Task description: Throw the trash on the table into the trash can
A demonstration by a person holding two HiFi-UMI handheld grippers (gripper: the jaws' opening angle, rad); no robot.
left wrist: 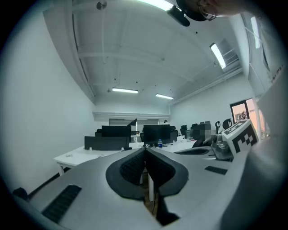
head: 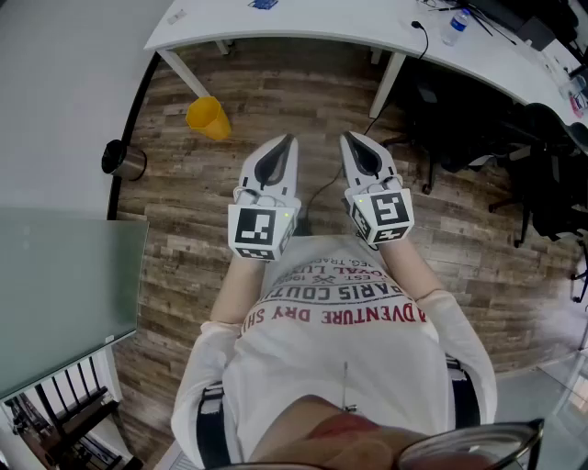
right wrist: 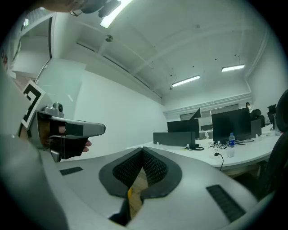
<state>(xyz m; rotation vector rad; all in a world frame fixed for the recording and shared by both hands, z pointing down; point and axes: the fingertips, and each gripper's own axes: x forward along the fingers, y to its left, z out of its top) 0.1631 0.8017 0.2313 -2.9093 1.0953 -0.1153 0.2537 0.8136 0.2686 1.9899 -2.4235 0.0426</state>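
Observation:
I hold both grippers level in front of my chest, side by side, nothing in either. In the head view my left gripper [head: 287,140] and right gripper [head: 351,138] both have their jaws shut, tips pointing at the white table [head: 322,23]. A yellow trash can [head: 209,117] lies tilted on the wood floor under the table's left end. A small white scrap [head: 175,16] and a blue item [head: 263,4] lie on the table. In the gripper views the left gripper [left wrist: 145,151] and right gripper [right wrist: 143,149] show their pads pressed together.
A water bottle [head: 456,26] and a cable stand on the table's right part. Black office chairs [head: 459,110] crowd the right side. A metal cylinder bin [head: 124,161] stands by the wall at left. A glass panel [head: 64,294] lies at lower left.

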